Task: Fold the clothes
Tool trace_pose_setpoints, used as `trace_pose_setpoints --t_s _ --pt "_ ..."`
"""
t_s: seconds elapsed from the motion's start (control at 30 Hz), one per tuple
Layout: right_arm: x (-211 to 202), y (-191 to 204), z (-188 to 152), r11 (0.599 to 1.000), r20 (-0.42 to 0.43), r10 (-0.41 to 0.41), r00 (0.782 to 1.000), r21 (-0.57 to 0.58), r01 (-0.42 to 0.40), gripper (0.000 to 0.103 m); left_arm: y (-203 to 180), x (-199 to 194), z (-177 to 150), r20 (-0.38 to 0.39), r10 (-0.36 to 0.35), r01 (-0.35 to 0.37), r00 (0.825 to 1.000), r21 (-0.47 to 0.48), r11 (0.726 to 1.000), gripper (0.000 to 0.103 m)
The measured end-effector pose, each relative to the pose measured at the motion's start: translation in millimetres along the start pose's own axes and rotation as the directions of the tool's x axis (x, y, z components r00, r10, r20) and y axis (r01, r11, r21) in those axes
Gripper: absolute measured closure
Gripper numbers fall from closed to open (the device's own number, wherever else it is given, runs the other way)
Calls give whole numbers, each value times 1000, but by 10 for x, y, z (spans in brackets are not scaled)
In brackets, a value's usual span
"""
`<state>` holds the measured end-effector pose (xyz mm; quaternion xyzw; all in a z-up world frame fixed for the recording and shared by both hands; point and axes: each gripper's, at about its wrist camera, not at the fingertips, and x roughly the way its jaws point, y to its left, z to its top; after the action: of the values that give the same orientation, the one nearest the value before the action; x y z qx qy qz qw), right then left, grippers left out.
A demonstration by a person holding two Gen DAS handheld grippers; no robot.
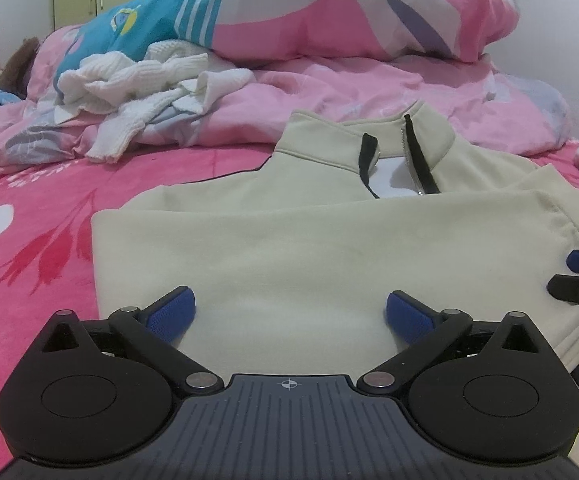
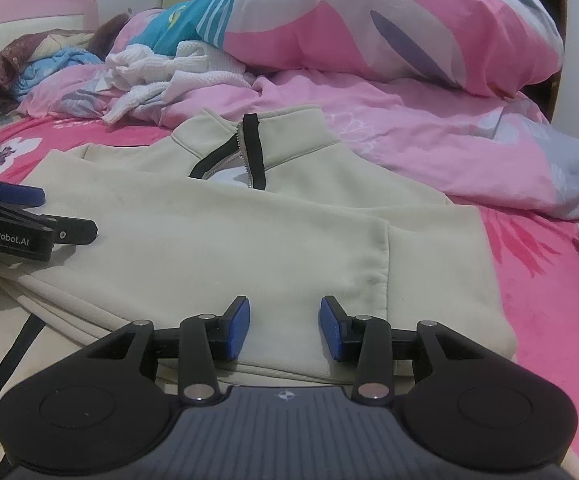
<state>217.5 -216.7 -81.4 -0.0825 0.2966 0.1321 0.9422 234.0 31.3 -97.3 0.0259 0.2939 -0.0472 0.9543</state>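
Left wrist view, L to R: hot-pink floral bedsheet (image 1: pixel 29 248) at near left, a crumpled white knit garment (image 1: pixel 145 88) far left on the pale pink duvet (image 1: pixel 369 92), and a big pink/teal pillow (image 1: pixel 329 8) at the far end. Centre is the cream zip-neck jacket (image 1: pixel 289 248), lying flat on the sheet, collar at the far end, black-trimmed zip part open, bottom half folded up toward the collar. Left gripper (image 1: pixel 290 314) sits over the near fold edge, jaws spread wide, released, blue pads clear of the cloth w/ nothing between them. Right gripper's tip pokes in at the right edge.

Right wrist view: left gripper (image 2: pixel 45 208) at the left edge over the jacket's (image 2: pixel 209 240) left side. Right gripper (image 2: pixel 285 328) at the near hem, jaws part open, fabric below and between the pads; pads not pressing it, so released. Duvet (image 2: pixel 449 140) lies far right, sheet (image 2: pixel 549 280) near right.
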Motion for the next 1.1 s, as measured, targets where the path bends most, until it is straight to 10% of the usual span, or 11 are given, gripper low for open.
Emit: trace_pose_setpoints --t_s 1.1 --pt "-11 -105 -27 997 25 46 999 66 -48 60 -50 2 -37 14 24 -24 1000 21 999 0"
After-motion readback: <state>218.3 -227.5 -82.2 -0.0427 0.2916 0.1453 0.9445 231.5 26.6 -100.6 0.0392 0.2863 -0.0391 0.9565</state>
